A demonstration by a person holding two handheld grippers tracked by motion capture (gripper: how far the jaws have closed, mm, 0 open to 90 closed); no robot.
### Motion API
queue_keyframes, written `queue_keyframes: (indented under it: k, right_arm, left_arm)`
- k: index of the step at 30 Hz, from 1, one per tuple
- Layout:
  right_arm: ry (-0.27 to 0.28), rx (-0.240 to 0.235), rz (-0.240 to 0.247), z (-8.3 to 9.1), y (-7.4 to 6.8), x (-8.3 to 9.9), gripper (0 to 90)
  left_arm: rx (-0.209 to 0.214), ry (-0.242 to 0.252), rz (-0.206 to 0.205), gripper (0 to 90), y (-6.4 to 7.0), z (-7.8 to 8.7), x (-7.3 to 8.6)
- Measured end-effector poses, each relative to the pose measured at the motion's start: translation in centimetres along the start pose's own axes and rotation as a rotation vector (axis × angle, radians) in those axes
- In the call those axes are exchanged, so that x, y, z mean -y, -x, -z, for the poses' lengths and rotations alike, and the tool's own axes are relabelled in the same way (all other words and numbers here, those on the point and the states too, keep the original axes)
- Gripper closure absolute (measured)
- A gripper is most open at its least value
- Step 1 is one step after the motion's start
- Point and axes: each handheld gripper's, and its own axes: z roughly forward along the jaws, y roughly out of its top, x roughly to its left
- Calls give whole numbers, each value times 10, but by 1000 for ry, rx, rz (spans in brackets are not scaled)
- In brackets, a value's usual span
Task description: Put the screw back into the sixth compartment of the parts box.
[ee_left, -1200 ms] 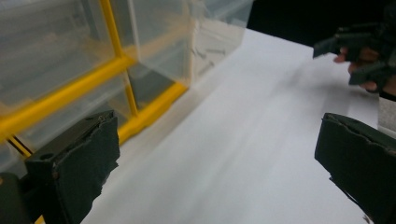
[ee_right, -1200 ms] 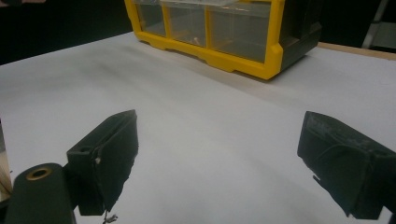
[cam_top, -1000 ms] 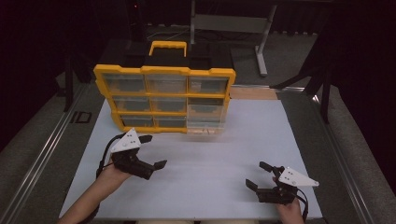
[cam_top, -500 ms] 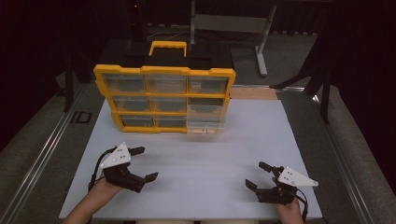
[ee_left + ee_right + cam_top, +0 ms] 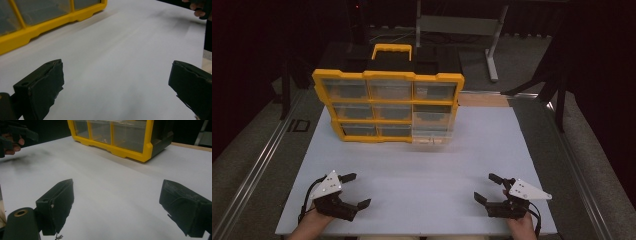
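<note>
A yellow organizer case (image 5: 388,107) with clear drawers stands upright at the back of the white table (image 5: 422,165). Its yellow handle points up. My left gripper (image 5: 357,190) rests near the front left edge, open and holding nothing. In the left gripper view the gripper (image 5: 115,82) has only white tabletop between its jaws, with the organizer (image 5: 50,22) at the upper left. My right gripper (image 5: 484,187) lies near the front right edge, open and holding nothing. The right gripper view shows that gripper (image 5: 117,202) facing the organizer (image 5: 120,137) across bare table.
A black case (image 5: 432,57) sits behind the organizer. A strip of wooden board (image 5: 484,99) lies at the table's back right. A metal stand (image 5: 492,45) rises beyond it. A rail (image 5: 257,165) runs along the table's left side. The room around is dark.
My left gripper has drawn back from mid-table toward the front left edge and sits lower. The right gripper has stayed where it was. Both remain open.
</note>
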Motion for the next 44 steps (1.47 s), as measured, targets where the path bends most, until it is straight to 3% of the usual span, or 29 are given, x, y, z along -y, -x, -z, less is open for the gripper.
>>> queue_keyframes:
  k: [5,11,16,19,26,44]
  right_arm:
    - [0,1,1,0,0,0,124]
    - [-1,-1,2,-1,0,0,124]
    - [-1,-1,2,-1,0,0,124]
    - [1,0,0,0,0,0,124]
    - [4,1,3,1,0,0,124]
    - [2,2,0,1,1,0,124]
  left_arm:
    - [-34,-16,-1,6,-2,4,9]
    - [-87,-15,26,6,-8,15,17]
    - [-123,12,29,7,-10,18,19]
    - [-138,-7,30,7,-11,18,22]
    - [-139,15,55,7,-13,20,23]
    - [-133,25,59,7,-13,21,24]
